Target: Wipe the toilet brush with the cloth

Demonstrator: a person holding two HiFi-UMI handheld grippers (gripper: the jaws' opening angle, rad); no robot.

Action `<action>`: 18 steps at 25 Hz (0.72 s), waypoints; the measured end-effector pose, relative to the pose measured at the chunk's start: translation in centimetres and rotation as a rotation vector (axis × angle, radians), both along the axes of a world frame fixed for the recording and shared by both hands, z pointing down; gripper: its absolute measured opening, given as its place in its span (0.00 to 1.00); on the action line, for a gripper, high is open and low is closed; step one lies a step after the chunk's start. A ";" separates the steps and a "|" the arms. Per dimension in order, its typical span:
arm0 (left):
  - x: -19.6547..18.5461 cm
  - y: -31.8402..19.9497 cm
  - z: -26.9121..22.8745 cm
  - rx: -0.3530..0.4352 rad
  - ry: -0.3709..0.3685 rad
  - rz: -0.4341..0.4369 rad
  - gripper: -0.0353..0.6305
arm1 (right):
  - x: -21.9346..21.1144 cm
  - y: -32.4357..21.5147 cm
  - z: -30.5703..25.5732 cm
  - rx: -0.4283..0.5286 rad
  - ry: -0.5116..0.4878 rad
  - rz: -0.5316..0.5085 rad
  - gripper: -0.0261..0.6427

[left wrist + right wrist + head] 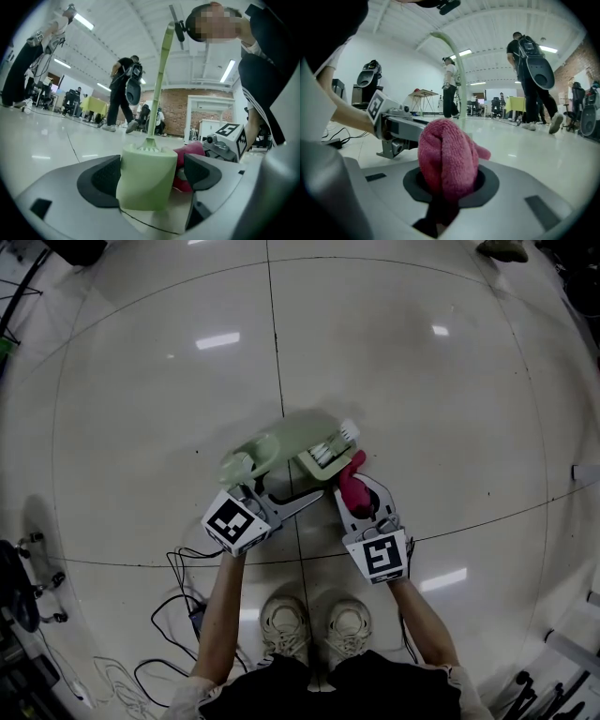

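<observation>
Brush parked in its holder, cloth pinched and ready; wipe not yet begun.

L gripper [150, 178]: jaws wide apart, straddling the pale-green holder [143, 180]. One jaw looks against its side, the other shows a gap, so it's bracketed, not clamped, prob. to steady it while the other hand wipes. Toilet brush [159, 84] stands upright in the holder on the floor [422, 409], by a tile seam just ahead of the person's shoes [309, 624]. It has a thin, slightly curved handle in smooth green plastic, w/ short whitish teeth at the holder rim. R gripper [449, 183]: jaws closed on the pink cloth [447, 154], bunched into a rounded wad poking past the tips. It looks like fuzzy terry knit, a soft wiping face. Cloth sits just beside the holder; can't tell if it touches the brush. Floor is glossy hard tile.
</observation>
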State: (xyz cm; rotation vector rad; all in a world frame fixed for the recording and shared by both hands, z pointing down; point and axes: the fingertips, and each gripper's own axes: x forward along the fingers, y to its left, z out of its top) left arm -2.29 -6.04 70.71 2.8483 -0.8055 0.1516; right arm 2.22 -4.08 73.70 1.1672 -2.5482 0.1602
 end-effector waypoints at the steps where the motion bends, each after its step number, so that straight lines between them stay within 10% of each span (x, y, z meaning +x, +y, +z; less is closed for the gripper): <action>1: 0.0 0.0 0.0 -0.001 -0.002 0.005 0.66 | -0.7 0.7 0.2 -0.001 0.003 -0.030 0.14; 10: -0.2 0.2 -0.1 -0.010 0.006 0.027 0.66 | -4.3 3.3 1.4 -0.011 0.044 -0.232 0.14; 18: -1.9 -0.5 0.4 -0.012 0.004 -0.007 0.66 | 2.4 1.5 -0.7 -0.056 -0.133 0.117 0.14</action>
